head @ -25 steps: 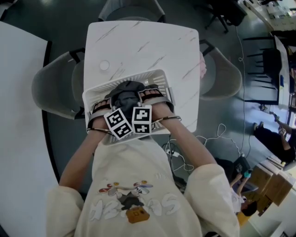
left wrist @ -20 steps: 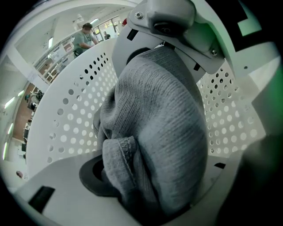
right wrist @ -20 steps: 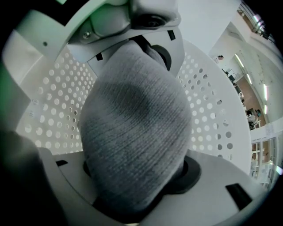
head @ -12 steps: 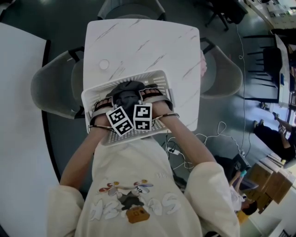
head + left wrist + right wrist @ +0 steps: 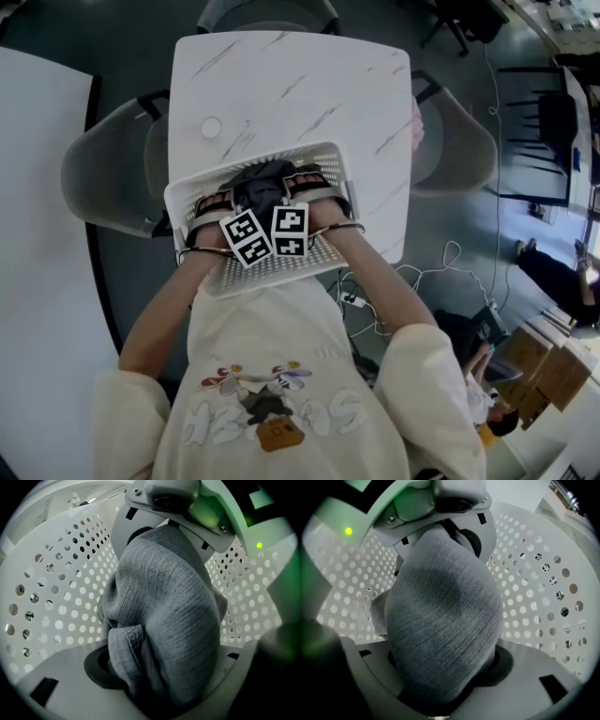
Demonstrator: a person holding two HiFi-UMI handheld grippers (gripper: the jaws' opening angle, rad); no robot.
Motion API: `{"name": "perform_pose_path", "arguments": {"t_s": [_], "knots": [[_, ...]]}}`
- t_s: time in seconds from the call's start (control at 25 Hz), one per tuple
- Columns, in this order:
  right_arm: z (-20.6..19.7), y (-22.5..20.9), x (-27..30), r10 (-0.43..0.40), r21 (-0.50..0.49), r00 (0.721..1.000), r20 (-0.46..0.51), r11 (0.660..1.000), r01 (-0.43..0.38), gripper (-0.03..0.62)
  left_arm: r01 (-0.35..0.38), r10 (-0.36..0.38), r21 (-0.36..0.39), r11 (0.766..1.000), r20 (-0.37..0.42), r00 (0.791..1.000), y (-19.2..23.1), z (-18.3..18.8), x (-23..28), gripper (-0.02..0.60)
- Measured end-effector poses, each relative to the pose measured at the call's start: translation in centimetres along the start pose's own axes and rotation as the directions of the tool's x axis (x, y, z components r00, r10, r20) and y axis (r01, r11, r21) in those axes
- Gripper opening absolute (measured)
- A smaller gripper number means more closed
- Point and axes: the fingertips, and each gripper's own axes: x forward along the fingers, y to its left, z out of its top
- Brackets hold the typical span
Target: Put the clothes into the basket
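Grey knit garment (image 5: 173, 620), seemingly soft, light and floppy, is bunched and pinched by both left gripper (image 5: 225, 206) and right gripper (image 5: 314, 187) inside the perforated basket (image 5: 323, 155), its wall just beyond the fingertips; thick folds should hold best.

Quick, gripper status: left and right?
Left gripper: closed on the grey garment.
Right gripper: closed on the same grey garment.

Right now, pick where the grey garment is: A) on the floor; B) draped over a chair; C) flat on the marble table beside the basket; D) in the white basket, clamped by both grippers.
D: the left gripper and right gripper each pinch the grey garment, with the basket wall's perforations right behind it.
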Motion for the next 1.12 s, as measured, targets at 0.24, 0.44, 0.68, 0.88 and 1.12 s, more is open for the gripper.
{"name": "perform_pose_path", "arguments": {"t_s": [0.24, 0.44, 0.68, 0.88, 1.12], "knots": [[-0.1, 0.0, 1.6, 0.023, 0.030, 1.000, 0.009, 0.999, -0.024, 0.272, 0.026, -0.026, -0.008, 1.000, 0.000, 1.000, 0.0, -0.2, 1.5, 0.285], [-0.3, 0.2, 2.5, 0.041, 0.023, 0.999, 0.007, 0.999, -0.041, 0.272, 0.066, -0.067, -0.013, 0.998, -0.013, 0.998, -0.2, -0.4, 2.6, 0.285], [-0.3, 0.1, 3.1, 0.045, 0.026, 0.999, 0.001, 0.999, -0.045, 0.288, 0.129, -0.130, -0.024, 0.991, -0.026, 0.991, -0.1, -0.6, 3.4, 0.304], [-0.3, 0.2, 2.8, 0.040, 0.026, 0.999, -0.002, 0.999, -0.040, 0.302, 0.110, -0.110, -0.012, 0.994, -0.027, 0.994, -0.2, -0.6, 3.0, 0.313], [-0.4, -0.1, 2.2, 0.023, 0.036, 1.000, -0.004, 0.999, -0.023, 0.330, 0.076, -0.077, -0.015, 0.997, -0.018, 0.997, 0.0, -0.5, 2.3, 0.327]]}}
